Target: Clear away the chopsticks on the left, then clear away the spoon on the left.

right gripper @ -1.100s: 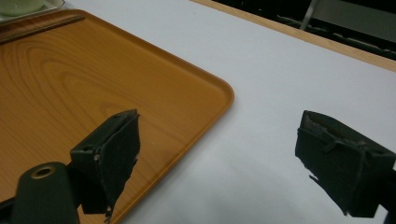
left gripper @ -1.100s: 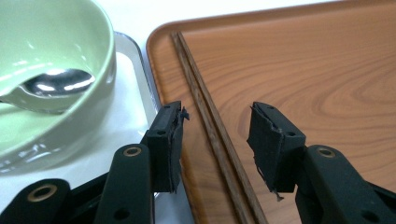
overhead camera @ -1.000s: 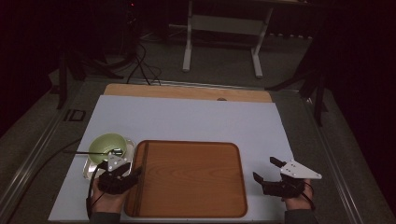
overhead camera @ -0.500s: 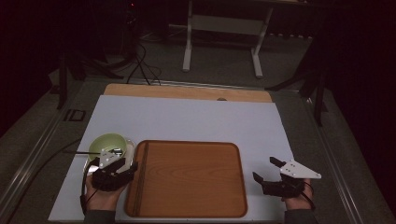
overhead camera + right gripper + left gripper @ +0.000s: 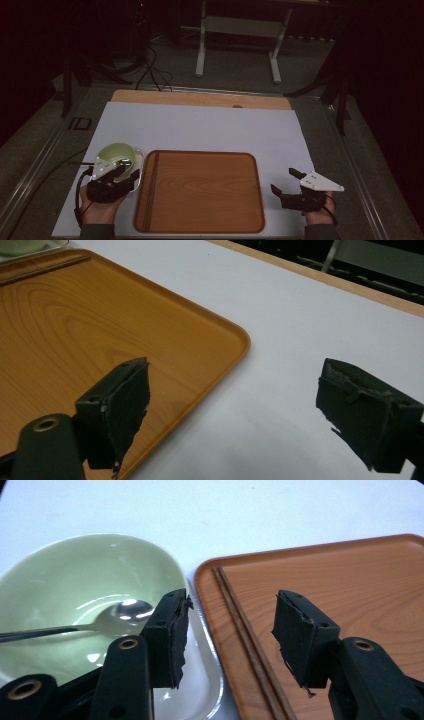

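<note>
A brown wooden tray (image 5: 200,192) lies at the middle of the white mat. Along its left inner edge rest dark chopsticks (image 5: 245,625). Left of the tray a pale green bowl (image 5: 117,152) stands in a white dish (image 5: 210,680), and a metal spoon (image 5: 125,611) lies inside the bowl. My left gripper (image 5: 125,172) hovers open at the bowl's near side, its jaws straddling the dish rim and the tray's left edge (image 5: 232,605). My right gripper (image 5: 283,181) is open over bare mat just right of the tray's right edge, nothing between its jaws (image 5: 235,375).
The white mat (image 5: 200,125) covers the table, with a wooden strip (image 5: 200,99) along its far edge. Beyond the table are a dark floor, cables and a white stand (image 5: 237,45). The tray's right corner (image 5: 235,337) sits near my right gripper.
My left gripper has drifted slightly left and toward the bowl. The right gripper has stayed put.
</note>
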Demonstrator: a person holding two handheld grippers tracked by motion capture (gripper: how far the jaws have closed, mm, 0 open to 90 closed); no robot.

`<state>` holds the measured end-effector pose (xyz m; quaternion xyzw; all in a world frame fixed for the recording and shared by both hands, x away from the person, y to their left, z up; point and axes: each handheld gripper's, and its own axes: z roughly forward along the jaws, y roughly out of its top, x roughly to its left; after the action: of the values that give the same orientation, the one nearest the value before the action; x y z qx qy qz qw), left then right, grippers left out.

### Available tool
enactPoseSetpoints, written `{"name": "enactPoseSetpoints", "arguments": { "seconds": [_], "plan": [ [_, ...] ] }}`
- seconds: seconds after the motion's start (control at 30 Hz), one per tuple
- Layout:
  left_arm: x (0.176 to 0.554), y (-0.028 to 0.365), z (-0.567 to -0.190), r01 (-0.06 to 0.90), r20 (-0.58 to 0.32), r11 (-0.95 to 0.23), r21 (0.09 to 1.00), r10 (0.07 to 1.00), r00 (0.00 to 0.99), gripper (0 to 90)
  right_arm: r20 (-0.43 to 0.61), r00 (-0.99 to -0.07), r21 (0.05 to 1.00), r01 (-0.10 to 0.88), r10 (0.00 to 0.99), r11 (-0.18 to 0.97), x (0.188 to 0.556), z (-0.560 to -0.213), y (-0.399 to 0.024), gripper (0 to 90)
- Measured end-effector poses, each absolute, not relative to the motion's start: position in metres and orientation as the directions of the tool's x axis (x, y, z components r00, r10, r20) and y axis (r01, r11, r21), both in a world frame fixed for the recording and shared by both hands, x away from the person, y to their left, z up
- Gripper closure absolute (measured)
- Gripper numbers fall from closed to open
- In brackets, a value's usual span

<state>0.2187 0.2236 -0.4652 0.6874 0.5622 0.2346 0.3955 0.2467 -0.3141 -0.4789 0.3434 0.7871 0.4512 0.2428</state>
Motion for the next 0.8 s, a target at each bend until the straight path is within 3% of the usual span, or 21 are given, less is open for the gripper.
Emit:
{"name": "enactPoseSetpoints", "arguments": {
  "seconds": [0.8],
  "plan": [
    [0.214,0.264,-0.462,0.587,-0.117,0.029,0.809,0.987,0.112,43.3,-0.075,-0.644,0.880,0.316,0.761,0.354,0.246,-0.478,-0.315,13.3]
  ]
}}
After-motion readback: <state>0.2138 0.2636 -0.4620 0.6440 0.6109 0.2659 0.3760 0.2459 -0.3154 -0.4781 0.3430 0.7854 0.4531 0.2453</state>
